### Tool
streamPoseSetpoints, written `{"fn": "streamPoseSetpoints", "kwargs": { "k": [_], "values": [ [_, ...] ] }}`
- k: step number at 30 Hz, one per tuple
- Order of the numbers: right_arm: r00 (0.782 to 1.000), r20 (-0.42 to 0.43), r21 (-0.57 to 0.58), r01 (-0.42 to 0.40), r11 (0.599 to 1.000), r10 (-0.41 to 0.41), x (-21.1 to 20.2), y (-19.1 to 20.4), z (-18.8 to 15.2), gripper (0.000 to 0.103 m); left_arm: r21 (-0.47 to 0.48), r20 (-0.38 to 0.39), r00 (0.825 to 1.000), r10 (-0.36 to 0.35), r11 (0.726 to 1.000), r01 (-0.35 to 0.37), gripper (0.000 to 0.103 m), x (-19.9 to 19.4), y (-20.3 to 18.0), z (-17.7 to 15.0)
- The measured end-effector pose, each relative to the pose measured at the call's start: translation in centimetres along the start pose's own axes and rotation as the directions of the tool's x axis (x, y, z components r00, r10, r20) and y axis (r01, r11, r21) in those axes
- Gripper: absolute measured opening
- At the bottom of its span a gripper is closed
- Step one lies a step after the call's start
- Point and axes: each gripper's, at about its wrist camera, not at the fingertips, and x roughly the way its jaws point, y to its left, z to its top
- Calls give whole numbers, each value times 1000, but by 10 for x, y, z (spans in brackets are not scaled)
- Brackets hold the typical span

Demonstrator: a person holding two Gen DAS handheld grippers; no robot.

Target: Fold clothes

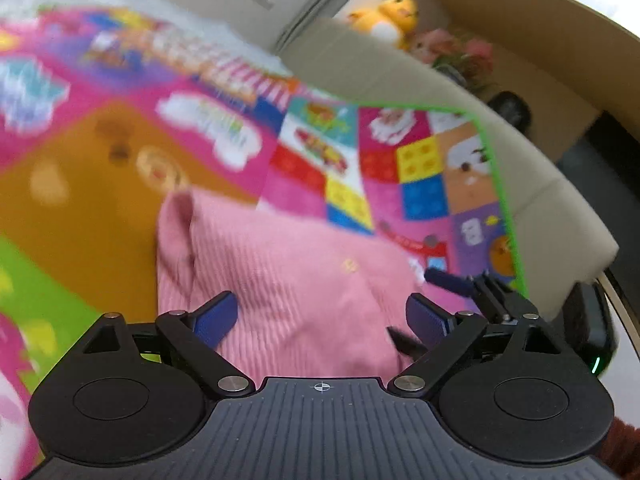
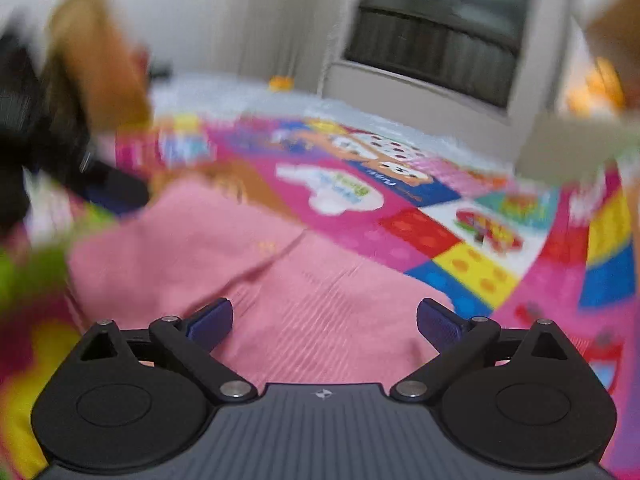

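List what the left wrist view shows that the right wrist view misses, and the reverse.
Left wrist only: a yellow plush toy on a beige cushioned ledge, pink flowers beside it, and the right gripper past the garment's far edge. Right wrist only: a dark window with a reflected ceiling light. Both: the pink ribbed garment lying on the colourful cartoon play mat, with each view's own open gripper, the left gripper, above it.

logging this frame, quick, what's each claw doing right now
Left claw: open, empty, above the pink ribbed knit garment.
Right claw: open, empty, above the same garment.
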Motion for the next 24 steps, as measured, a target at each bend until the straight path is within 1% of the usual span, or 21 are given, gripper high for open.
{"fn": "streamPoseSetpoints", "kwargs": {
  "k": [1, 2, 4, 6, 9, 10, 12, 13, 16, 17, 18, 20, 21, 22, 24],
  "values": [
    [1000, -1, -44, 16, 999, -16, 5, 11, -2, 99, -23, 1, 1000, -11, 1000, 11, 94, 1, 4, -2],
    [1000, 11, -56, 23, 998, -23, 7, 19, -3, 99, -48, 4, 1000, -23, 999, 23, 94, 3, 8, -3],
    [999, 32, -51, -9, 999, 11, 5, 25, 1, 99, -78, 9, 999, -41, 996, 42, 94, 1, 15, -4],
    [999, 37, -44, -35, 998, 36, 6, 25, 4, 99, -91, 4, 999, -53, 994, 54, 94, 0, 18, -3],
    [999, 39, -46, -32, 998, 34, -1, 18, 3, 100, -75, -5, 999, -43, 996, 43, 94, -5, 16, -1],
    [999, 40, -48, -30, 998, 32, -4, 16, 3, 103, -62, 1, 999, -39, 997, 40, 94, -11, 14, 0],
    [998, 57, -70, 24, 997, -20, -16, 10, 0, 103, -20, 27, 999, -46, 999, 46, 94, -23, 6, 5],
    [997, 62, -63, 53, 997, -49, -21, 4, -1, 103, 0, 38, 998, -55, 998, 55, 94, -29, 2, 7],
    [988, 71, -24, 138, 990, -136, -37, -16, -4, 103, 33, 43, 992, -115, 993, 113, 94, -33, -8, 12],
    [987, 79, 30, 139, 990, -141, -42, -25, -3, 103, 40, 36, 990, -139, 990, 137, 94, -31, -11, 12],
    [986, 88, 95, 131, 987, -139, -47, -34, 0, 103, 37, 26, 989, -145, 989, 144, 95, -27, -12, 10],
    [991, 112, 218, 51, 975, -77, -53, -46, 4, 103, 15, 4, 992, -127, 992, 127, 95, -16, -10, 4],
    [991, 120, 247, 20, 969, -51, -52, -46, 6, 103, -4, -4, 993, -116, 993, 116, 95, -11, -7, 1],
    [992, 120, 247, 5, 969, -36, -49, -41, 7, 103, -32, -5, 994, -108, 994, 107, 95, -8, -3, -1],
    [993, 105, 192, 38, 981, -59, -40, -26, 6, 103, -80, 2, 995, -103, 991, 103, 95, -6, 4, -5]
  ]
}}
